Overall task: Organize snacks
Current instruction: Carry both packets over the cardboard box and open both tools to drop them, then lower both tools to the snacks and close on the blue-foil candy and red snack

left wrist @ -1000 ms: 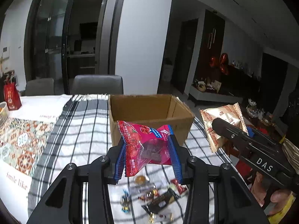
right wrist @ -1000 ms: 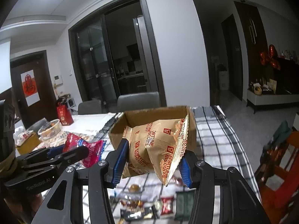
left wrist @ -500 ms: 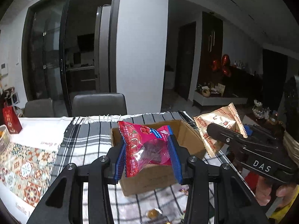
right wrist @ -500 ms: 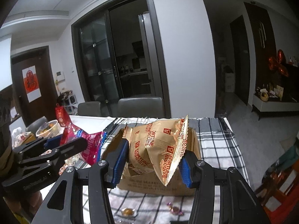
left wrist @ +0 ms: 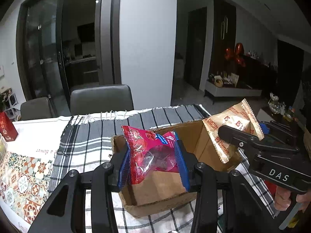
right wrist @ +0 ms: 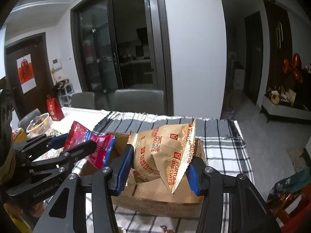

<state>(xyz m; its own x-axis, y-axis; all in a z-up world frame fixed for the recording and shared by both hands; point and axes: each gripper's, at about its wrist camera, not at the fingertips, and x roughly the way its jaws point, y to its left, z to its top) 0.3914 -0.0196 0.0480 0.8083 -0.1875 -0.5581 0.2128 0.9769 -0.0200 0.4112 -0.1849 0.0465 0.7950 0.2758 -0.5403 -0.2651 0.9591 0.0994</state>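
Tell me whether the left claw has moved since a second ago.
Yes. The left claw, shut on the red snack packet, has advanced toward and over the cardboard box, which now sits lower and nearer in its view.

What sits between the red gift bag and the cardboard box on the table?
Left wrist view: white cloth, then checked cloth, between red gift bag and cardboard box.

Two grippers: the left gripper [left wrist: 154, 161] and the right gripper [right wrist: 158, 169]. Two snack packets: one red packet [left wrist: 153, 155], one gold biscuit packet [right wrist: 165, 155]. One cardboard box [left wrist: 165, 200]. Two grey chairs [right wrist: 139, 102]. One red gift bag [right wrist: 54, 107]. One clear bowl [right wrist: 38, 123].
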